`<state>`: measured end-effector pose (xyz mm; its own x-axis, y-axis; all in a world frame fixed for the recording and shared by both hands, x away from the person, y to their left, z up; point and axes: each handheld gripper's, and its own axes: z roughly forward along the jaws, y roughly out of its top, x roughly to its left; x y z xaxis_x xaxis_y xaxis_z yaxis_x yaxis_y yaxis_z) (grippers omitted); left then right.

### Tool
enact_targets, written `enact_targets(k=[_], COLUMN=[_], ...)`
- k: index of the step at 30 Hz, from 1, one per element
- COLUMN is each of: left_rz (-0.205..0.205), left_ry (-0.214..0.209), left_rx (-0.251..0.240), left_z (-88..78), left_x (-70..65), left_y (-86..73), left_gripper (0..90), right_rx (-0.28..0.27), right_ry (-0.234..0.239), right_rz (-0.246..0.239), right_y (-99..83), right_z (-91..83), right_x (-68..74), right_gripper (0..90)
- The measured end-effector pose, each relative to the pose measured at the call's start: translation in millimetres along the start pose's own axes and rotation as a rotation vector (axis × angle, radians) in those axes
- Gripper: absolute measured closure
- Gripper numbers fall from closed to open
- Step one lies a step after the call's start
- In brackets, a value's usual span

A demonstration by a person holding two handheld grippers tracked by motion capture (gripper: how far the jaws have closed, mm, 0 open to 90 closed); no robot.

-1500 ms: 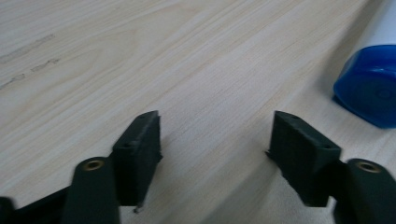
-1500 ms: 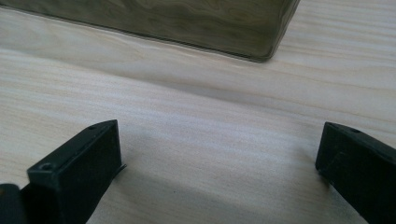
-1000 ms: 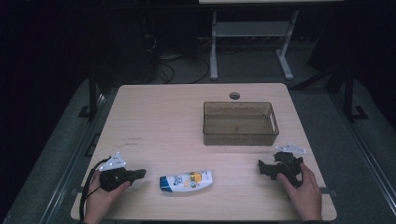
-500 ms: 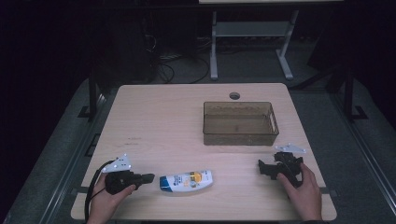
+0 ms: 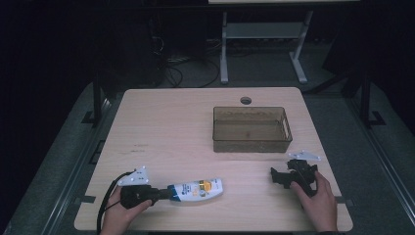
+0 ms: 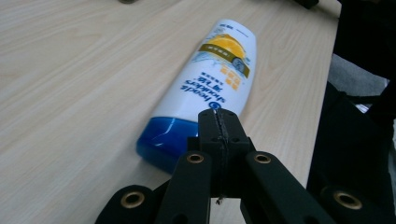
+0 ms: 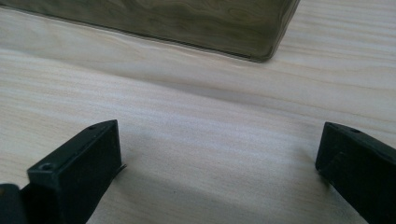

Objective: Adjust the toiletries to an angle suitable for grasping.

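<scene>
One white bottle [image 5: 195, 190] with a blue cap lay near the table's [image 5: 195, 122] front edge, the left gripper [image 5: 159, 194] at its cap. Seen from the left gripper, jaws were pressed together, empty, beside the yellow-labelled bottle [image 6: 205, 88]. Right gripper view: jaws spread wide over bare wood.

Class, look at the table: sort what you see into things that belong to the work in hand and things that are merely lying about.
In the job:
- white shampoo bottle with blue cap, lying on its side
- left gripper, jaws shut, at the bottle's cap end
- right gripper, jaws open, nothing between them
- probably the brown see-through plastic bin

Just there:
- light wooden table
- white metal stand on the floor behind
</scene>
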<state>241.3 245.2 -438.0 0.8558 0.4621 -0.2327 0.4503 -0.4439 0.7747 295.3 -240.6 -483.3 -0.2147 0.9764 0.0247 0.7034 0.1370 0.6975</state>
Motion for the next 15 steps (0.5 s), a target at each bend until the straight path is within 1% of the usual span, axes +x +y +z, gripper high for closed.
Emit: enact_targets(k=[7, 9, 11, 12, 15], left_rz=[0.016, 0.029, 0.033, 0.028, 0.029], left_ry=[-0.025, -0.036, -0.041, -0.044, -0.043], left_rx=[0.015, 0.033, 0.042, 0.044, 0.052], left_z=[9.3, 15.2, 17.6, 18.7, 20.7], left_x=[-6.0, -9.1, -9.9, -10.2, -9.7], left_y=[0.7, 1.0, 1.0, 0.7, 0.1], left_gripper=[90.0, 90.0, 90.0, 90.0, 90.0], right_rx=[-0.001, 0.000, 0.000, -0.001, 0.000], right_ry=[0.000, 0.000, 0.000, 0.000, 0.000], right_rz=[-0.002, -0.002, -0.002, -0.002, -0.002], right_y=[-0.1, 0.0, -0.1, -0.1, -0.1], right_z=[0.0, 0.0, 0.0, 0.0, 0.0], right_x=[-0.2, -0.1, -0.1, -0.2, -0.1], right_gripper=[0.0, 0.0, 0.0, 0.0, 0.0])
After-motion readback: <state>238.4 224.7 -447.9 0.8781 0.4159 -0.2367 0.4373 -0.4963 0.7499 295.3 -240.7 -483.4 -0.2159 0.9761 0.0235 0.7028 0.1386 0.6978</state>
